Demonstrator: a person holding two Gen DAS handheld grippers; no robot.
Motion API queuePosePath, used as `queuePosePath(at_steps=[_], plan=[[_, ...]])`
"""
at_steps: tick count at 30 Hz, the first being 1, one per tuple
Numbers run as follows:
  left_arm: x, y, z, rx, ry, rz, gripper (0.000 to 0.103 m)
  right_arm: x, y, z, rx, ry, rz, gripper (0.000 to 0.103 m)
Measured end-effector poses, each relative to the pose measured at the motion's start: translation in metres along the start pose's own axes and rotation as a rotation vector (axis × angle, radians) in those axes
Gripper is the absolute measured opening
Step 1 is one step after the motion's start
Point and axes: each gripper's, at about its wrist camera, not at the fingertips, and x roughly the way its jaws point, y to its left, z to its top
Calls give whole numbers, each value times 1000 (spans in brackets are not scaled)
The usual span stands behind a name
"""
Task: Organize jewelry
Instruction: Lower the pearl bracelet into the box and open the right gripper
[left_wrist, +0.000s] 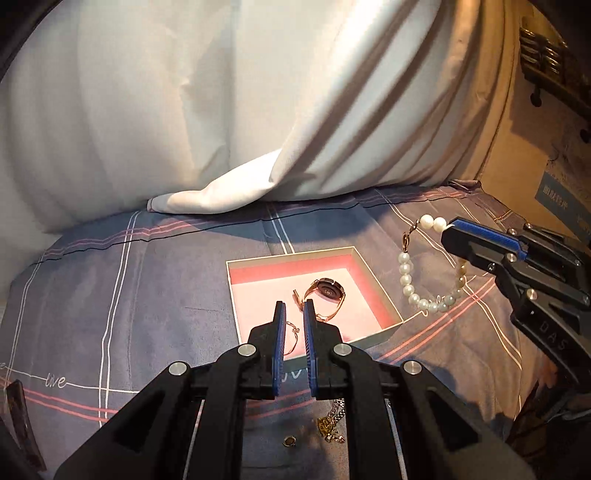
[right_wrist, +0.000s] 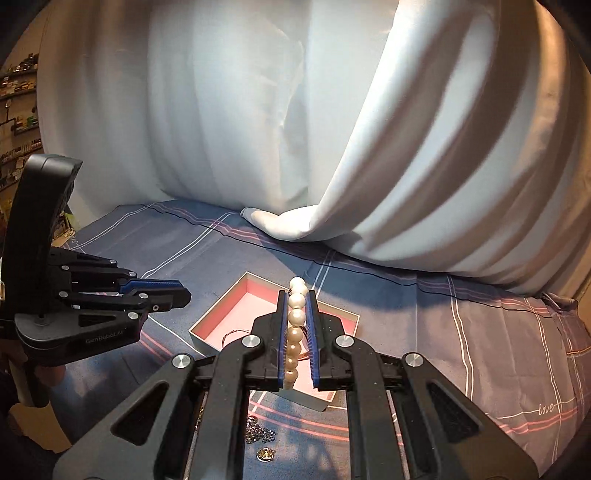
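- My left gripper (left_wrist: 294, 325) was nearly shut with nothing between its blue pads, only a thin slot; it hung over the near edge of the open box (left_wrist: 373, 274).
- Through that slot I looked straight into the box, where a rose-gold watch (left_wrist: 330, 289) and a thin bangle (left_wrist: 293, 334) already lay on the pink lining.
- Below my left jaws, on the plaid bedsheet (left_wrist: 147, 295) nearer me than the box, a tangled chain (left_wrist: 330, 421) and a small round piece (left_wrist: 288, 440) were not yet put away.
- My right gripper (right_wrist: 297, 325) was clamped on the pearl bracelet (left_wrist: 413, 291), the strand running lengthwise between its pads.
- From the left wrist view the loop dangled free under those fingertips, to the right of the box and just outside its right wall.
- I judged the drop turned on that offset: the right gripper had to carry the loop leftward over the wall, and it was the one nearer that side.
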Motion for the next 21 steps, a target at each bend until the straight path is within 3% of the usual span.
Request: queuePosePath(at_steps=[6,21], plan=[[23,4,22,-28,19,14,10,29,1,8,-11,32,-3,10],[61,0,26,-33,74,38,10,73,0,5,-12,110,-6,10]])
